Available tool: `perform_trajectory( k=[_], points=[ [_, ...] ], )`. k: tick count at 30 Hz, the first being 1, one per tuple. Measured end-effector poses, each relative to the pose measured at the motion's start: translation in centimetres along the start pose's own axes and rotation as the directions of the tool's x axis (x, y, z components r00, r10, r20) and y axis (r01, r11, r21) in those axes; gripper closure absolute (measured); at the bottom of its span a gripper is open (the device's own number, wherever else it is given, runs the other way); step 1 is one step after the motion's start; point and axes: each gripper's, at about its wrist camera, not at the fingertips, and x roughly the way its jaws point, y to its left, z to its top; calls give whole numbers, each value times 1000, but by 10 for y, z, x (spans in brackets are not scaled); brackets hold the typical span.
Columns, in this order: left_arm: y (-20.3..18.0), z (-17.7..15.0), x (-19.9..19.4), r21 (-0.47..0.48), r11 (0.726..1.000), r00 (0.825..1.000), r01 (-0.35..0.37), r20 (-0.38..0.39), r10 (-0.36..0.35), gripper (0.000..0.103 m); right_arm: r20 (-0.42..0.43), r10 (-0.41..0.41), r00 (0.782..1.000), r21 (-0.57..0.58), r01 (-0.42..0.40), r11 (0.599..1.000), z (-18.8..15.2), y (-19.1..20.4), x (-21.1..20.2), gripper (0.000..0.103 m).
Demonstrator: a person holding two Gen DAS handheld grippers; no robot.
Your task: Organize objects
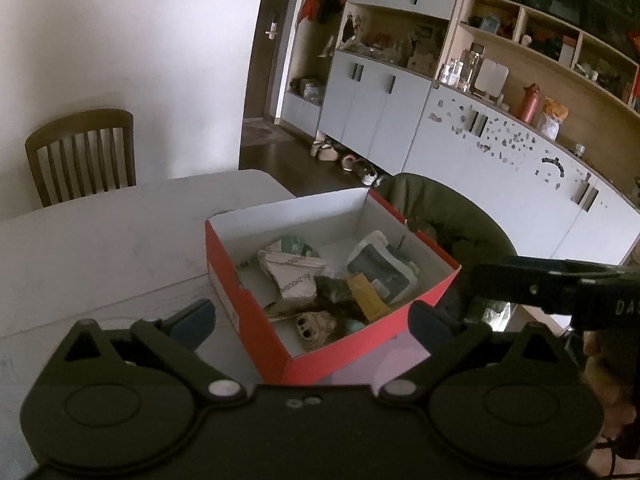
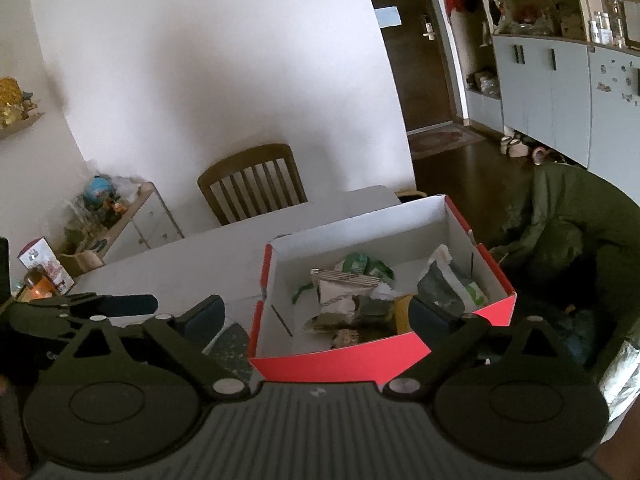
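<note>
White table (image 1: 100, 240), both jaws wide, empty.

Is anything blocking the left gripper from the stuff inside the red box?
Nothing visible. The left gripper is open right before the red box, whose top is open; only its near wall stands between, easily cleared from above.

left tongs (image 1: 310, 318) black – blue pads | right tongs (image 2: 318, 318) – ribbed grey

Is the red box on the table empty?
No, the red box holds several things, among them crumpled packets and a small doll head, as the left wrist view shows.
</note>
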Motion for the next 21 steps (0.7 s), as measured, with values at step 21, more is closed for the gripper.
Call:
perform_trajectory(
  k=[21],
  points=[
    [-1,-3,-7,16,1000,1000,-17,15,17,1,6,-18,1000,-3,18,1000,-5,5,-6,3]
  ],
)
